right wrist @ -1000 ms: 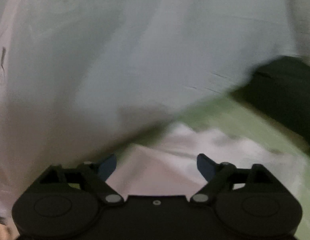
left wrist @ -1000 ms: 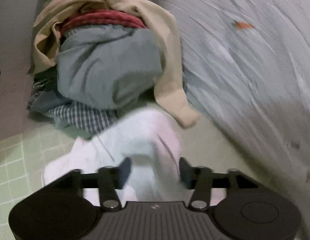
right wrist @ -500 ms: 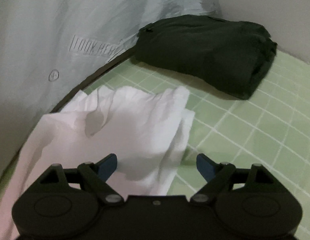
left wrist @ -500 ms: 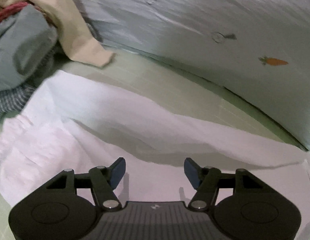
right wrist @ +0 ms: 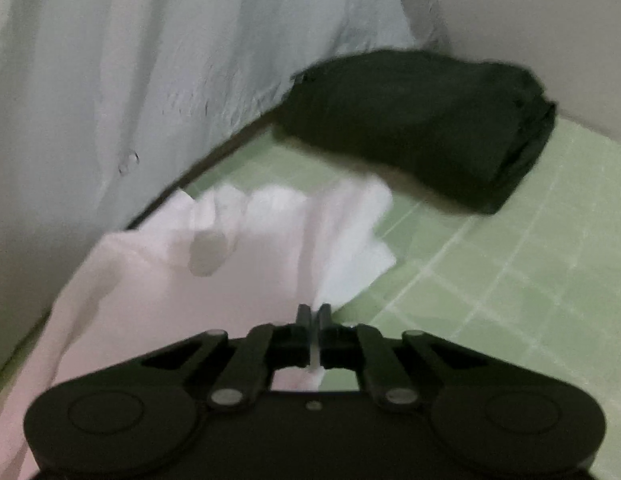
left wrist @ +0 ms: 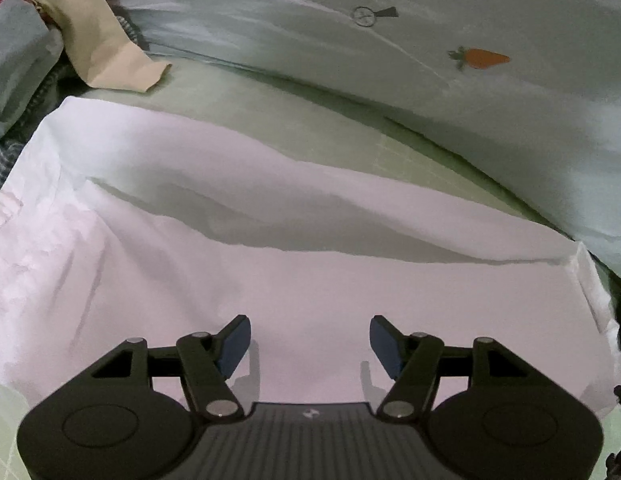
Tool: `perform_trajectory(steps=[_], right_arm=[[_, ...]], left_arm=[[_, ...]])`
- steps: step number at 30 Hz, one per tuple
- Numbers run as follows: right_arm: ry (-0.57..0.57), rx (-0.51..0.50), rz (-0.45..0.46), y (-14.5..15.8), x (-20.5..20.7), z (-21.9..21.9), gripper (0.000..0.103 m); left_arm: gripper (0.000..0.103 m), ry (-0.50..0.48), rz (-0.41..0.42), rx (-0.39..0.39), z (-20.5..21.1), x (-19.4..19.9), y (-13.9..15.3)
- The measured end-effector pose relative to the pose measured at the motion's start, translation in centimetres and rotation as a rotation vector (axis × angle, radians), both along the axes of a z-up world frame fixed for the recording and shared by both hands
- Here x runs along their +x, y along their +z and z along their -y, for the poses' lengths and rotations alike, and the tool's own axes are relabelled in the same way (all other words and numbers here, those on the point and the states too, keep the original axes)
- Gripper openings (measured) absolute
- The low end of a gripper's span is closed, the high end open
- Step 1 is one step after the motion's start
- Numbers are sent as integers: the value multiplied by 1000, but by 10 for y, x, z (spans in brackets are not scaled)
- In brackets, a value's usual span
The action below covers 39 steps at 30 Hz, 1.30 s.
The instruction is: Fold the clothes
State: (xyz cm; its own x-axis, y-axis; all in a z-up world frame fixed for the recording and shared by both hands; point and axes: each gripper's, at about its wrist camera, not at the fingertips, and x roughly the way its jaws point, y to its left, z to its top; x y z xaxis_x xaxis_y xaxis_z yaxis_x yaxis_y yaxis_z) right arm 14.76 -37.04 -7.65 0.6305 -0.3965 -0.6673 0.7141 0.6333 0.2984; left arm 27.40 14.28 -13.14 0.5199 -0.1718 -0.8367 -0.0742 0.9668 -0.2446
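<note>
Right gripper (right wrist: 313, 314) pinching white garment (right wrist: 158, 280) edge | left gripper (left wrist: 309, 344) spread above it

Right gripper (right wrist: 313, 314) pinching white garment (right wrist: 158, 280)

Spread flat across green checked bedding: white garment (left wrist: 310, 280), long and wrinkled, with one lengthwise fold ridge through its middle and a ruffled right end. Piled at far left: unfolded clothes (left wrist: 18, 60), grey, tan, red and checked, one tan flap trailing out near the white cloth. Lying far right, beyond the ruffled end: dark folded garment (right wrist: 422, 124), a neat compact stack.
</note>
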Motion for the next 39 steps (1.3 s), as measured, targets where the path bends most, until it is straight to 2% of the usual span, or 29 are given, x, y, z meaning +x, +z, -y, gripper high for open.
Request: perform_trajectory(steps=[5,7,10,14,15,16,18,20,22,25,28,32,34,36,39], right_arm=[[-60,-29,39,27,-68,-10,3],[-85,-35,0,26,-108,-4,3],[-93,8,-71,12,-144,2,4],[-100,7,-117,7,-156,2,13],[-94,-42,-140,11,-154,0,26],[-77,-96,-154,15,-149,-4,43],[-27,-199,-169,26,-141,-8,50],[58,-268,-169,34,-127,-11,50],[156,-286,-145,38,-111,-11,50],[290,-214,-105,32,-79,-11,48],[361,-156,-143,20,-46,-13,39],[390,-99,-204,0,-16,-9,39],[396,-111,-211,-6,-7,-7,41],[403,-132,-232,-5,5,-2,41],[369,-141,-228,1,23,14,42]], left_arm=[[67,-35,10,-6,9,-23,0],[68,-47,5,-10,13,-33,-1],[69,-56,-35,-11,19,-44,-12],[69,-70,-90,-15,32,-53,-26],[70,-74,-93,-10,37,-51,-28],[72,-79,-97,-5,43,-49,-30],[73,-88,-104,6,53,-44,-34],[73,-92,-104,19,62,-38,-37],[73,-96,-101,32,71,-31,-39],[73,-100,-87,64,82,-21,-41],[73,-95,-74,112,89,-12,-42],[74,-75,-87,146,87,7,-49],[74,-72,-97,160,88,17,-52],[80,-88,-91,171,90,28,-53],[81,-133,-74,207,96,46,-53]])
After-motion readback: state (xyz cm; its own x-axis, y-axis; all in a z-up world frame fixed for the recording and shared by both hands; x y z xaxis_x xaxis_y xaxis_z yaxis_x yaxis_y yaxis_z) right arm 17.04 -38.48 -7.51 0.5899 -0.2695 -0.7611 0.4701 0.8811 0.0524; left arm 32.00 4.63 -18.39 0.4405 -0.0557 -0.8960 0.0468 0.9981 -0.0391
